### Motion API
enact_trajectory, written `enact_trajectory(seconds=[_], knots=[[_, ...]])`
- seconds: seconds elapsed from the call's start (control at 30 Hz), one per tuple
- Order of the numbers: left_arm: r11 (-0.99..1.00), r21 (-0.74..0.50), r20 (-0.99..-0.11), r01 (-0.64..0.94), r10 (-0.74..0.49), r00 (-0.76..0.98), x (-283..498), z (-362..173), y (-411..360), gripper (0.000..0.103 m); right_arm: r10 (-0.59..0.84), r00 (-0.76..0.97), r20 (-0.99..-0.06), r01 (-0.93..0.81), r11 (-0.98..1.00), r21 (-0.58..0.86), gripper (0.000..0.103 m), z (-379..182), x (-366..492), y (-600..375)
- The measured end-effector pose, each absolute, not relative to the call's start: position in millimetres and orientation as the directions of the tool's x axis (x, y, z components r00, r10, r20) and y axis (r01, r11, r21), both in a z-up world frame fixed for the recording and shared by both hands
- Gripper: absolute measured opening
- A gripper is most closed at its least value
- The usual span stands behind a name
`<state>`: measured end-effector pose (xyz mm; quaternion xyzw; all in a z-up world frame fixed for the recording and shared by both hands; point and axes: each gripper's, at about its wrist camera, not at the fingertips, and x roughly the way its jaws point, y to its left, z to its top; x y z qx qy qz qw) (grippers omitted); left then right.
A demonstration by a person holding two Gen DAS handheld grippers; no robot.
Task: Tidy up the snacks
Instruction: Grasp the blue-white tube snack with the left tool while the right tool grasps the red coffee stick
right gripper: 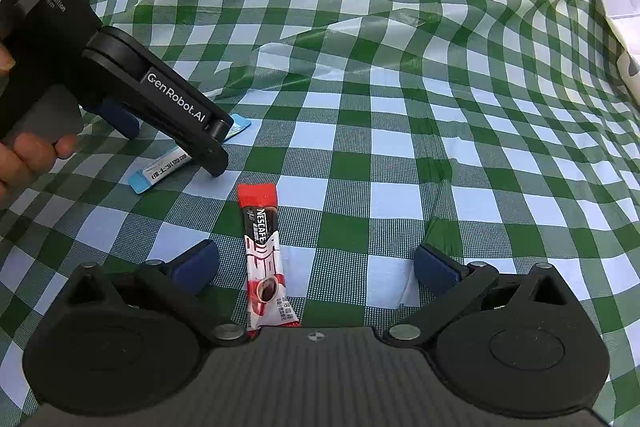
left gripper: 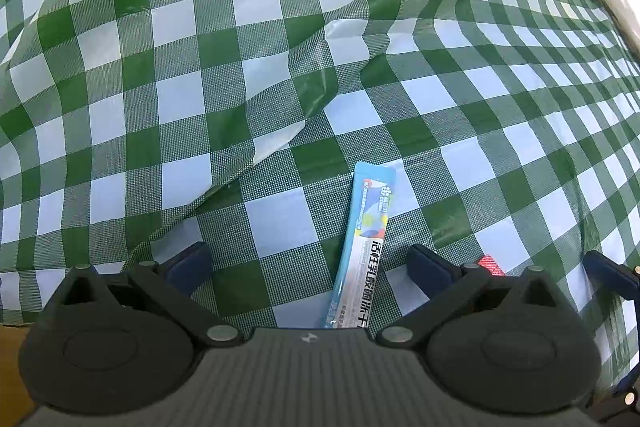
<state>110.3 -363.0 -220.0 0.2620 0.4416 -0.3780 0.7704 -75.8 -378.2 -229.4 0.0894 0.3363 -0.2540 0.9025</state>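
The left tool (left gripper: 308,263) has its fingers wide apart over a blue sachet (left gripper: 366,231), which lies flat on the green checked cloth (left gripper: 160,107) of the worktop, between the fingers but nearer the right one. The right tool (right gripper: 316,265) is also wide apart, and a red coffee sachet (right gripper: 262,247) lies flat between its fingers, closer to the left one. Both sachets look very light, thin and soft with a smooth, slippery film, so I think it is best to pinch each across its narrow middle, pressing a little into the loose cloth.
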Motion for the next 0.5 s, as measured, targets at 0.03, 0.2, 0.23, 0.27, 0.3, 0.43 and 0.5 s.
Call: enact_trajectory(seconds=[0.03, 0.2, 0.23, 0.27, 0.3, 0.43, 0.5], knots=[[0.577, 0.070, -0.878, 0.814, -0.351, 0.324, 110, -219, -361, 0.103, -0.398, 0.645, -0.652, 0.519, 0.855, -0.009, 0.103, -228, -77, -377], [0.577, 0.069, -0.878, 0.814, -0.353, 0.325, 108, -216, -361, 0.103, -0.397, 0.646, -0.652, 0.518, 0.855, -0.008, 0.103, -229, -76, -378], [0.578, 0.069, -0.878, 0.813, -0.352, 0.324, 108, -216, -361, 0.103, -0.398, 0.646, -0.652, 0.518, 0.855, -0.009, 0.103, -230, -75, -378], [0.583, 0.067, -0.881, 0.810, -0.347, 0.322, 109, -216, -360, 0.103, -0.397, 0.646, -0.652, 0.518, 0.855, -0.008, 0.103, -230, -75, -379], [0.591, 0.064, -0.885, 0.804, -0.340, 0.320, 110, -214, -360, 0.103, -0.397, 0.646, -0.652, 0.518, 0.855, -0.008, 0.103, -230, -75, -379], [0.610, 0.048, -0.872, 0.791, -0.360, 0.331, 111, -201, -352, 0.050, -0.405, 0.641, -0.653, 0.518, 0.855, -0.021, 0.082, -227, -75, -378], [0.610, 0.014, -0.883, 0.792, -0.364, 0.296, 114, -195, -349, 0.016, -0.401, 0.658, -0.637, 0.500, 0.866, -0.029, 0.044, -221, -77, -373]])
